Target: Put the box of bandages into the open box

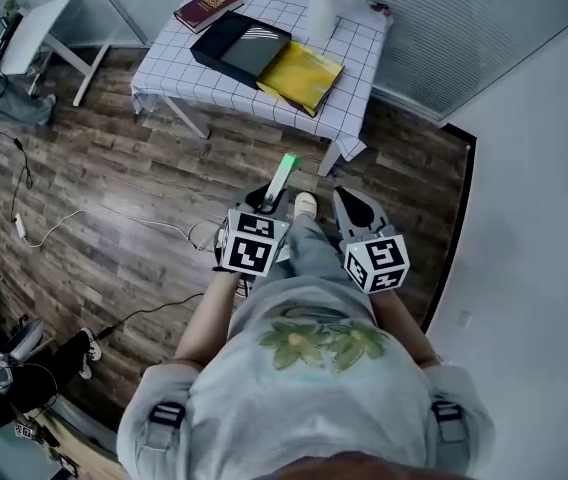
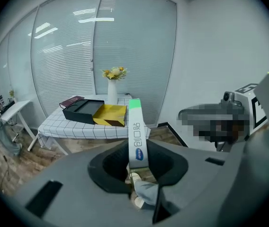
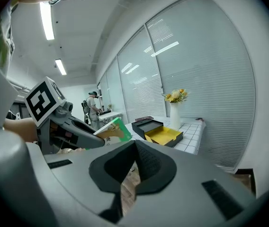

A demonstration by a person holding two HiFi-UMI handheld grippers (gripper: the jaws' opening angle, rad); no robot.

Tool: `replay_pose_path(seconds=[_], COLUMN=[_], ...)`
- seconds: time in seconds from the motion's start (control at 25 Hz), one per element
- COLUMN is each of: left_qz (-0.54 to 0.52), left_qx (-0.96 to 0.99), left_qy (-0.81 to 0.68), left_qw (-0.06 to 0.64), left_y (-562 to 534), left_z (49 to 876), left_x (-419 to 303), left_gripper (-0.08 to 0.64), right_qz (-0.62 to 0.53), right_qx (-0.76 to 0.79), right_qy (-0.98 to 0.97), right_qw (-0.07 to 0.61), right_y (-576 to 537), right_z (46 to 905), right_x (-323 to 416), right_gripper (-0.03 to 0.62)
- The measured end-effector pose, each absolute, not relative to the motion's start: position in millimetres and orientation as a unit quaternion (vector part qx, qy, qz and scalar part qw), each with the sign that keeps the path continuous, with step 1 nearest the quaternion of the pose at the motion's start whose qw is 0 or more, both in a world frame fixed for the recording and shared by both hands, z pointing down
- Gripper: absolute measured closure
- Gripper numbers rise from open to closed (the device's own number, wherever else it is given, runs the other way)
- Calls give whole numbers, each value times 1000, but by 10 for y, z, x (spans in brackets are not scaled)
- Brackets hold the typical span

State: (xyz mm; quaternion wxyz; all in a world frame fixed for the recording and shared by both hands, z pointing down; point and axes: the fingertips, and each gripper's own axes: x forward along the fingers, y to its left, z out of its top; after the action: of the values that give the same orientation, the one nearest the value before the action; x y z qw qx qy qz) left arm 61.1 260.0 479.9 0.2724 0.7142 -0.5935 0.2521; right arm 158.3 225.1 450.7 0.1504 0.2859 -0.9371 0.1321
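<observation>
Evidently the person is standing on the wooden floor, well apart from the worktop, and is carrying the box of bandages toward it. The left gripper is pointing downward and forward, and its fingers are clamping the slim white box near its lower end, so that the green-tipped end is projecting ahead of them, which should make it easier to lower that end in first. The right gripper is riding just beside the left one; its fingers are resting together with nothing between them, probably because one gripper is enough for so light a load. The open box is lying on the checked cloth with its black half and its yellow-lined half side by side, both facing up and ready to receive. A dark red book is lying just beside the black half, and a white vase of flowers is standing near the far edge, so the approach is likely needing some care on those sides. The walk to the worktop and the placing are both yet to come.
</observation>
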Motion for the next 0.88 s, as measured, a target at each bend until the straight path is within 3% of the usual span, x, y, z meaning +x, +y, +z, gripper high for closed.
replay_pose_path(seconds=[0.88], left_qz=[250], left_qx=[718], left_qy=[-592], left_qw=[267], left_y=[1379], left_z=[4767], left_x=[-93], left_gripper=[459], right_qz=[135], right_qx=[290], right_qy=[-936], right_qw=[145], right_y=[891], right_z=[4506], right_x=[861], right_gripper=[586])
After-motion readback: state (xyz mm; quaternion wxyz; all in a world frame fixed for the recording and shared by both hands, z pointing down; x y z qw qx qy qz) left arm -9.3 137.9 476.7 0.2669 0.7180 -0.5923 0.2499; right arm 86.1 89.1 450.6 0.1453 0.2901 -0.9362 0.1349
